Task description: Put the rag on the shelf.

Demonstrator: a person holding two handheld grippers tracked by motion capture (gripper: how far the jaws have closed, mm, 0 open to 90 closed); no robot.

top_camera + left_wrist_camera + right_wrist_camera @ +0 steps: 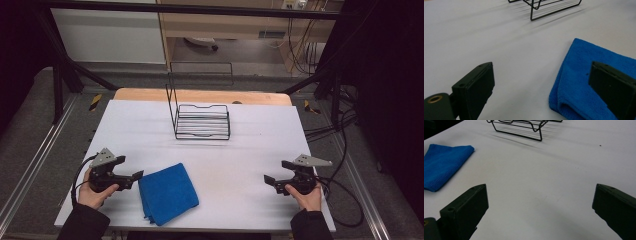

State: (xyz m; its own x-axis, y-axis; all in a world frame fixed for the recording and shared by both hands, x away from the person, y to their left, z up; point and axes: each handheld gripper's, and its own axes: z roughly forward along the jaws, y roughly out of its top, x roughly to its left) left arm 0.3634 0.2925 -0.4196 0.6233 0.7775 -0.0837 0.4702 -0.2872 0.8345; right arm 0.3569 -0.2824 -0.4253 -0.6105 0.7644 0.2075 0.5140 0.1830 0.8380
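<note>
White tabletop (240,165), blue cloth (167,194), wire rack (202,121), grey floor (30,145).

Black hand-held gripper (136,176) — grey plate, dark sleeves

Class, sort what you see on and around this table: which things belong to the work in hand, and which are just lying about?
In the work:
- blue cloth, nearest the left gripper
- right gripper; both with jaws open

Lying about:
- wire rack
- wooden board behind the white table
- floor cables
</note>
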